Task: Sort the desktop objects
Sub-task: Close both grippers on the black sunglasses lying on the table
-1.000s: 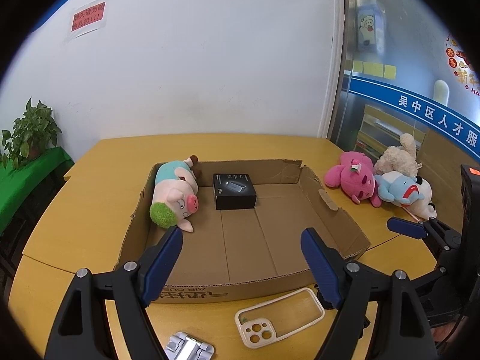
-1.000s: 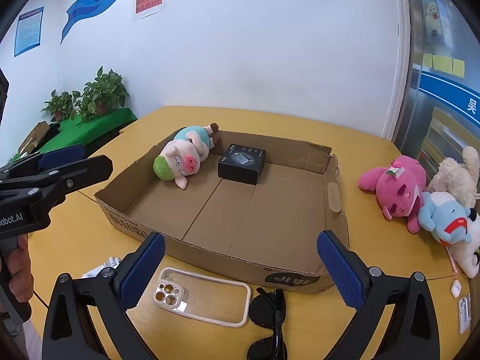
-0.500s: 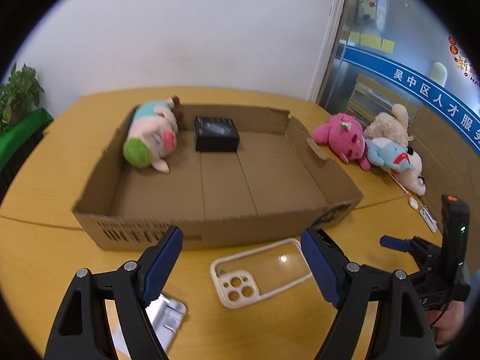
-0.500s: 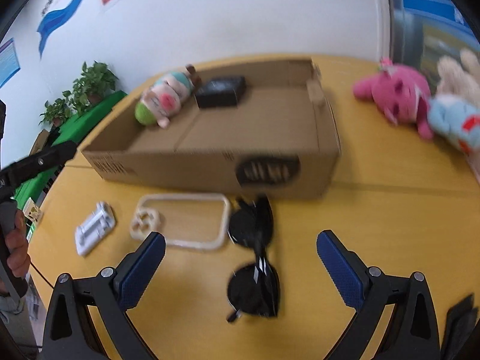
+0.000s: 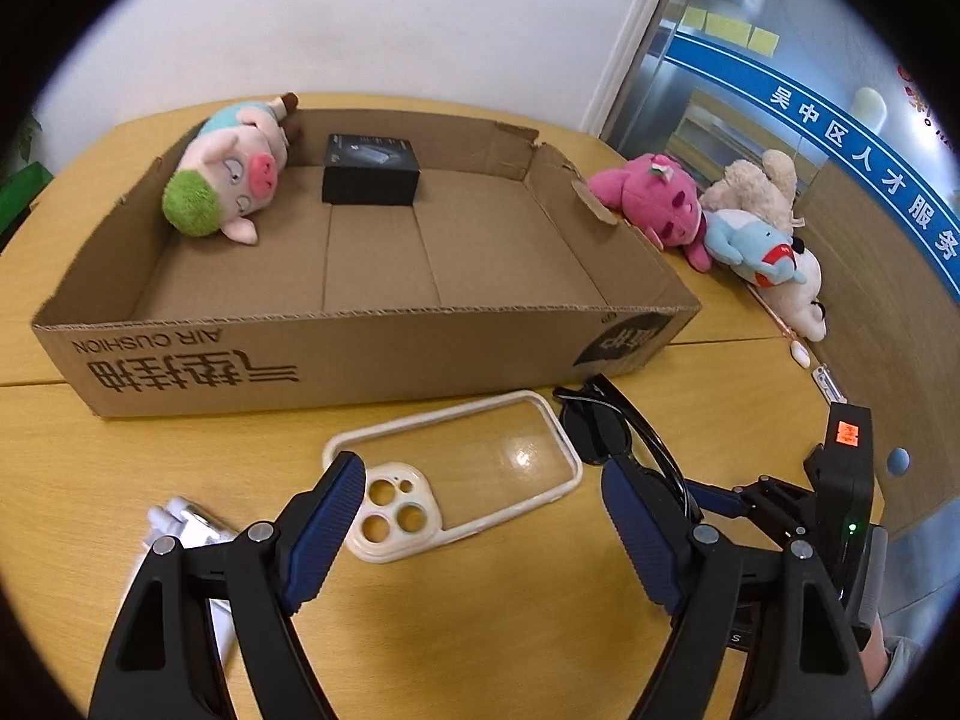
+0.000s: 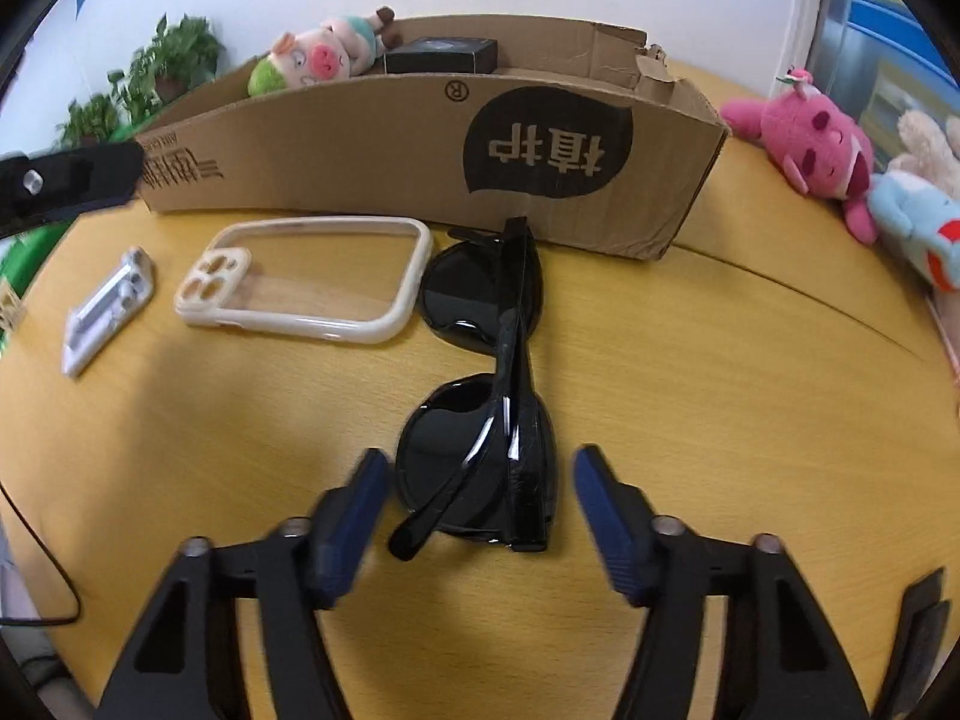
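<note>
A shallow cardboard box (image 5: 336,342) (image 6: 372,138) lies on the round wooden table, holding a plush pig (image 5: 228,180) and a black box (image 5: 369,171). In front of it lie a cream phone case (image 5: 462,468) (image 6: 312,282), black folded sunglasses (image 6: 486,390) (image 5: 606,426) and a small silver object (image 6: 108,306) (image 5: 192,525). My left gripper (image 5: 483,498) is open, low over the phone case, its fingers on either side of the case's near end. My right gripper (image 6: 474,492) is open, its fingers on either side of the near lens of the sunglasses.
A pink plush (image 5: 654,204) (image 6: 810,144), a beige plush (image 5: 756,186) and a blue and white plush (image 5: 768,252) lie right of the box. Small items (image 5: 810,360) lie by the table's right edge. Potted plants (image 6: 150,78) stand at far left.
Both grippers have dropped and moved close to the table in front of the box. The left one now straddles the phone case, the right one the sunglasses; its jaws have narrowed.
</note>
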A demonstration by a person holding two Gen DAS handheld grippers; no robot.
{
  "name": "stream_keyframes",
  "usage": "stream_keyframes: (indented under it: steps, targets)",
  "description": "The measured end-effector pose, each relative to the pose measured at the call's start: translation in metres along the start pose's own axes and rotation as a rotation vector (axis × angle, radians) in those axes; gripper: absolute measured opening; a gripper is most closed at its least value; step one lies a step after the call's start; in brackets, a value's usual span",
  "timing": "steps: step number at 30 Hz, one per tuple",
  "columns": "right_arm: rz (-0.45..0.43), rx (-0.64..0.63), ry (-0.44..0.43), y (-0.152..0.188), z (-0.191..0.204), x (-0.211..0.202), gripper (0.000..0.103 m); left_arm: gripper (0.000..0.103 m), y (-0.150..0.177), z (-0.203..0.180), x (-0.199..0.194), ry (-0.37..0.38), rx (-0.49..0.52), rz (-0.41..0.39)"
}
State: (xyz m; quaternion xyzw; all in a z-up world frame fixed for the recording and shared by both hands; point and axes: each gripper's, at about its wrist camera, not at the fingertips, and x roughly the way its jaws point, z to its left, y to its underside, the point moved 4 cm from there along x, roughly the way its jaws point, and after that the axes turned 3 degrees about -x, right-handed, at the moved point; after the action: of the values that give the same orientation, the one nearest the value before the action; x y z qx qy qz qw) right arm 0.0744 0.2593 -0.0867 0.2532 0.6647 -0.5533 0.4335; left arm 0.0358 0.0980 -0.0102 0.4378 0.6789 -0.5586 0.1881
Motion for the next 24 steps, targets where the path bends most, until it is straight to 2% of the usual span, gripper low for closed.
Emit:
stream_keyframes:
  steps: [3,6,12,16,19,21,22,24]
  targets:
    - [-0.010,0.019,0.000,0.006,-0.002,-0.004,0.054,0.081,0.002,-0.007,0.010,0.033,0.007,0.027]
    - [-0.024,0.082,-0.054,0.013,-0.007,-0.012,0.053,0.081,0.005,-0.016,0.024,0.076,0.000,0.071]
    - [-0.051,0.231,-0.149,0.023,-0.016,-0.020,0.053,0.081,0.012,-0.050,0.056,0.211,0.012,0.181]
    - [-0.059,0.258,-0.180,0.024,-0.015,-0.021,0.053,0.079,0.022,-0.071,0.084,0.311,0.005,0.283]
    - [-0.064,0.259,-0.205,0.024,-0.011,-0.021,0.053,0.072,0.029,-0.080,0.092,0.330,0.014,0.321]
    - [-0.067,0.244,-0.218,0.024,-0.005,-0.021,0.053,0.059,0.034,-0.084,0.097,0.338,0.011,0.345]
    - [-0.070,0.236,-0.222,0.024,-0.001,-0.021,0.053,0.057,0.036,-0.084,0.098,0.338,0.008,0.351]
    - [-0.074,0.219,-0.195,0.024,0.004,-0.022,0.053,0.050,0.038,-0.085,0.097,0.324,0.022,0.344]
